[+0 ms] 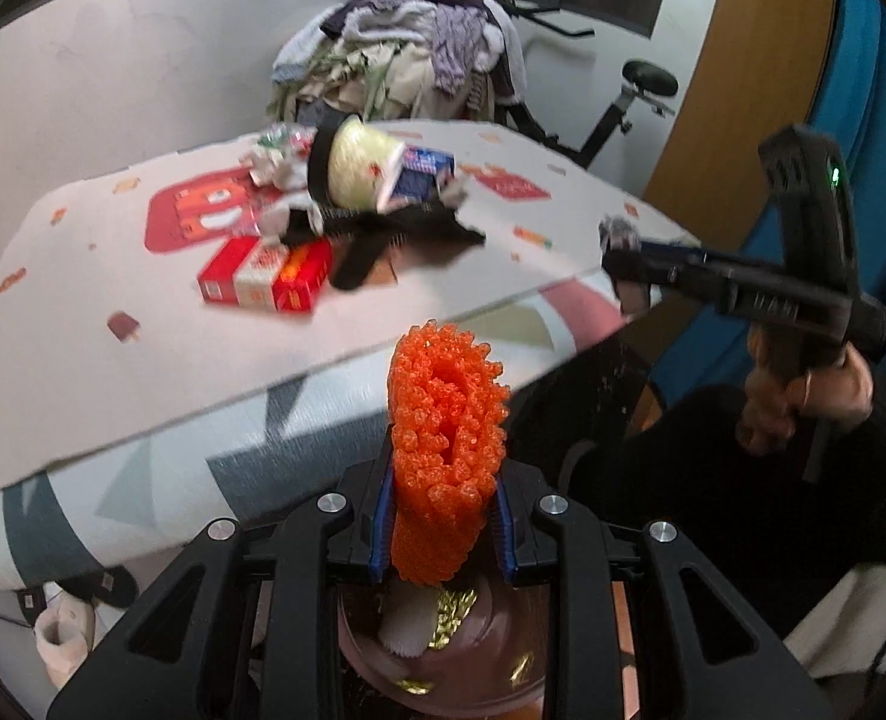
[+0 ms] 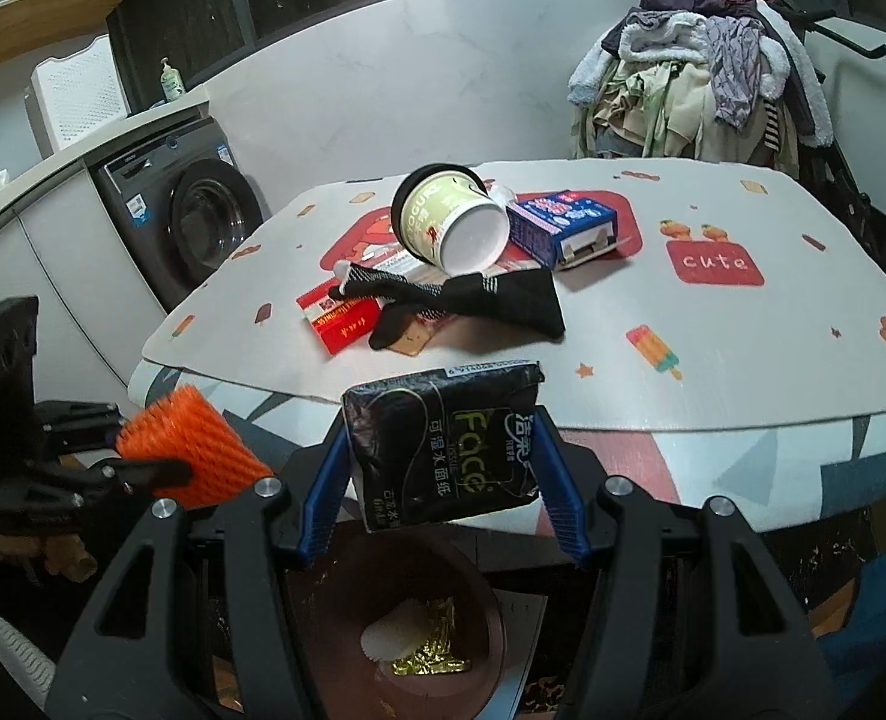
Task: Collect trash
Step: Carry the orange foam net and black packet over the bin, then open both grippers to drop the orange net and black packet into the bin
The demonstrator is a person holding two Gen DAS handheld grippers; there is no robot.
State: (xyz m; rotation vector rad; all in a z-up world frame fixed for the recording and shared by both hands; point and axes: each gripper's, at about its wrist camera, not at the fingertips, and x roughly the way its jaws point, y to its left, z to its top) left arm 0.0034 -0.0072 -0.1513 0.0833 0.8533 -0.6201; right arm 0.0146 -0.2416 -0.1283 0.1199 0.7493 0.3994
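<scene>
Trash is partly gathered, as far as the views show: a brownish bin [image 2: 419,624] below the table edge already holds a white paper cup liner and some gold foil, while a cluster is left on the table [image 2: 742,360] — a tipped yogurt cup [image 2: 448,222], a blue carton [image 2: 568,225], a red box [image 2: 341,315], a black sock [image 2: 472,297] and, in the left wrist view, crumpled wrappers [image 1: 278,153] at the far side. Two more pieces are in transit. The left hand-held gripper [image 1: 443,516] is clenched on an orange foam net sleeve [image 1: 445,438], which stands upright between the blue pads, directly above the bin. The right hand-held gripper [image 2: 443,480] is grasping a black tissue packet [image 2: 443,444], held broadside across its spread fingers, also above the bin and just off the table edge. Both tools seem poised for a drop, so I judge the task roughly midway: releasing these two comes next, then the pile on the table. In the left wrist view the person's right hand [image 1: 802,396] grips its tool's handle, pointed toward the table; in the right wrist view the left tool sits low at the left, near the table's corner.
</scene>
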